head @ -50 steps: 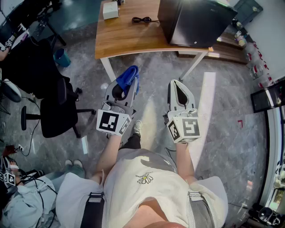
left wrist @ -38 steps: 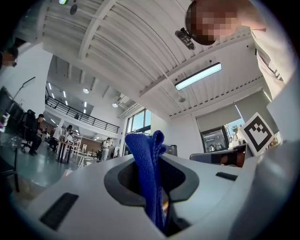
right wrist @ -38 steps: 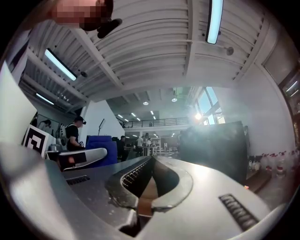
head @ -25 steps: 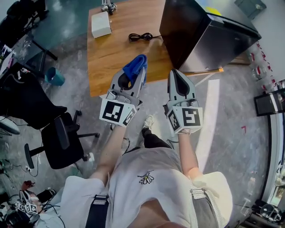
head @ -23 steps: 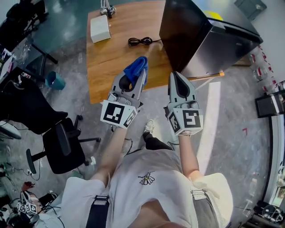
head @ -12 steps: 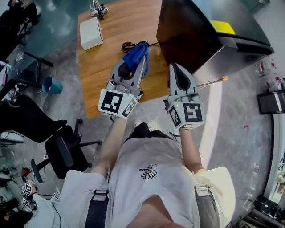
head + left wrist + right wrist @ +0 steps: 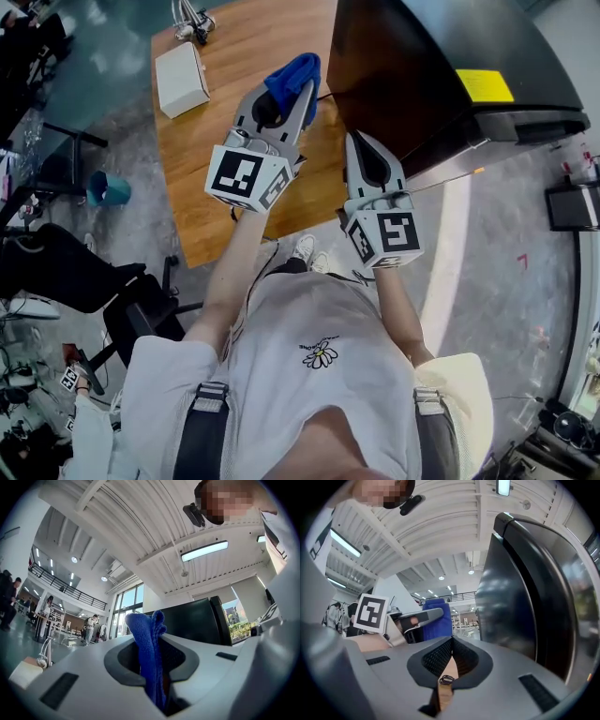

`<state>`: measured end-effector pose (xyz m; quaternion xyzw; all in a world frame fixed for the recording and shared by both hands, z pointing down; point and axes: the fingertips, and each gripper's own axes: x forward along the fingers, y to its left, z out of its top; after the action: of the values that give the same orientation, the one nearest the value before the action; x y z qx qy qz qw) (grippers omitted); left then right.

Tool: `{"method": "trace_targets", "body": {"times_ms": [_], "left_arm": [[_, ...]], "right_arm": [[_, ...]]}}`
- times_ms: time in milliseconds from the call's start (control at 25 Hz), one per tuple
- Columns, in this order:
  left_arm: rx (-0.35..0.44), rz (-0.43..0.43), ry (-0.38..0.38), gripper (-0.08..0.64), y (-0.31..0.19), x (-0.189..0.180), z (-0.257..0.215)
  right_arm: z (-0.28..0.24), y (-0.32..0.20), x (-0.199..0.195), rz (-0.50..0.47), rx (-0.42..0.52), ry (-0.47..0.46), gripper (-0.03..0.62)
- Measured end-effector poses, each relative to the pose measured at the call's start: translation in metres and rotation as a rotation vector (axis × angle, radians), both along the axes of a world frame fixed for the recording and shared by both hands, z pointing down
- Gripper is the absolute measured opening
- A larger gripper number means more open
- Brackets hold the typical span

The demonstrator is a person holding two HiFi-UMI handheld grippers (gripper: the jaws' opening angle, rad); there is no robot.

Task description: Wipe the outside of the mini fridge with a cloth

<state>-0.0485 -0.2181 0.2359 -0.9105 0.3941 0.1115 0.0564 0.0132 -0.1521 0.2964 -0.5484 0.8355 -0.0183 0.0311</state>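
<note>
Approach step. My left gripper (image 7: 289, 96) is clamped on the blue cloth (image 7: 293, 73), just short of the mini fridge (image 7: 422, 66) to its right. My right gripper (image 7: 362, 142) is closed and empty beside the fridge's near corner. Next I'd press the cloth flat onto the dark panel. There's open room to the left, over the wooden table (image 7: 225, 141).

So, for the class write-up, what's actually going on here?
A person holds a two-jaw gripper in each hand. The left gripper is shut on a bunched blue cloth and holds it above the wooden table, close to the near side of the black mini fridge. Whether cloth and fridge touch isn't clear. The right gripper, jaws together and empty, hangs alongside, also near the fridge. Wiping looks about to begin.
</note>
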Motion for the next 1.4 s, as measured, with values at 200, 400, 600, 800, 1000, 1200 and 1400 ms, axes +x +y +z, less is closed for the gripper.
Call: {"method": "trace_targets", "body": {"times_ms": [200, 400, 600, 800, 1000, 1200, 1400], "left_arm": [[0.054, 0.027, -0.029, 0.066, -0.056, 0.022, -0.034], [0.037, 0.071, -0.002, 0.066, -0.123, 0.041, -0.063], [0.039, 0.068, -0.025, 0.065, -0.17, 0.054, -0.075], [0.036, 0.044, -0.043, 0.065, -0.203, 0.063, -0.08], [0.043, 0.056, -0.04, 0.064, -0.21, 0.07, -0.082], [0.055, 0.091, -0.051, 0.066, -0.195, 0.08, -0.081], [0.05, 0.124, -0.03, 0.066, -0.16, 0.088, -0.078]], "right_arm": [[0.019, -0.008, -0.014, -0.034, -0.045, -0.001, 0.012], [0.026, -0.018, -0.02, -0.041, -0.059, 0.011, 0.012], [0.028, -0.023, -0.018, -0.039, -0.064, 0.033, 0.012], [0.028, -0.03, -0.013, -0.025, -0.075, 0.03, 0.012], [0.032, -0.031, -0.006, -0.021, -0.086, 0.032, 0.012], [0.038, -0.03, -0.005, -0.02, -0.105, 0.039, 0.012], [0.041, -0.02, -0.001, -0.011, -0.114, 0.042, 0.012]]}}
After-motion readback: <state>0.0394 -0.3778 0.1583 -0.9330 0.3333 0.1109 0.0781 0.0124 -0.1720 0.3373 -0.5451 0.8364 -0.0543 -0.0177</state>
